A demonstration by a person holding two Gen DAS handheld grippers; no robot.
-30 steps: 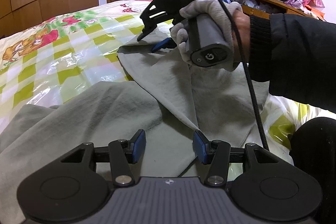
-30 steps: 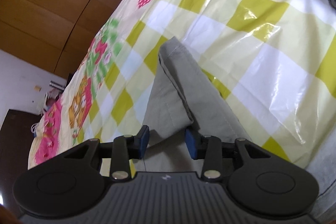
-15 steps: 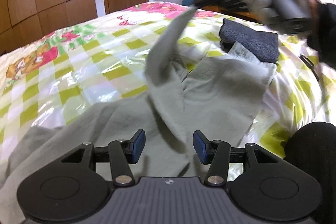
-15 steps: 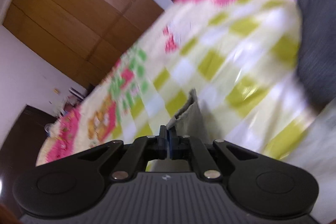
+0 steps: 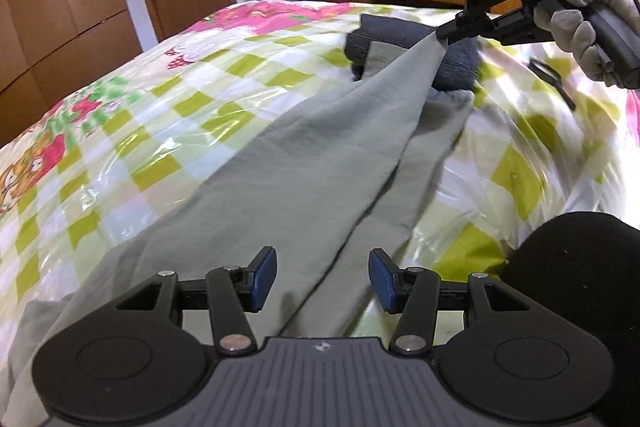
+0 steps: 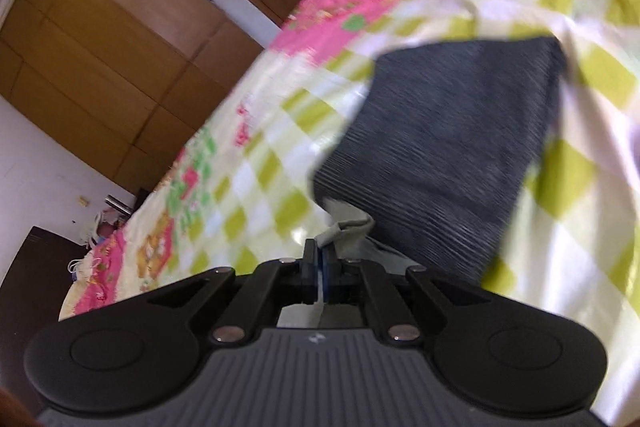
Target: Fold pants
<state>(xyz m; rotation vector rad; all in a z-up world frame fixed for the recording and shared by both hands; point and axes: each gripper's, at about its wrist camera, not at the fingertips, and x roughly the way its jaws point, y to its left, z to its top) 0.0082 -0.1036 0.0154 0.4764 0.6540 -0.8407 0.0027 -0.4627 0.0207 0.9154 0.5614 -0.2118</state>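
Sage-green pants lie creased on the bed, one corner pinched up by the right tongs; left tongs spread above them. Waistband hidden.

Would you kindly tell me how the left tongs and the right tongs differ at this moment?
The left tongs stand open, gripping nothing, above the grey-green pants; the right tongs are shut on a pants edge, pulling it taut. The left sit low, the right raised. Both have black arms and blue pads.

pants: matt cloth | bed cover: glossy plastic | wardrobe: wood
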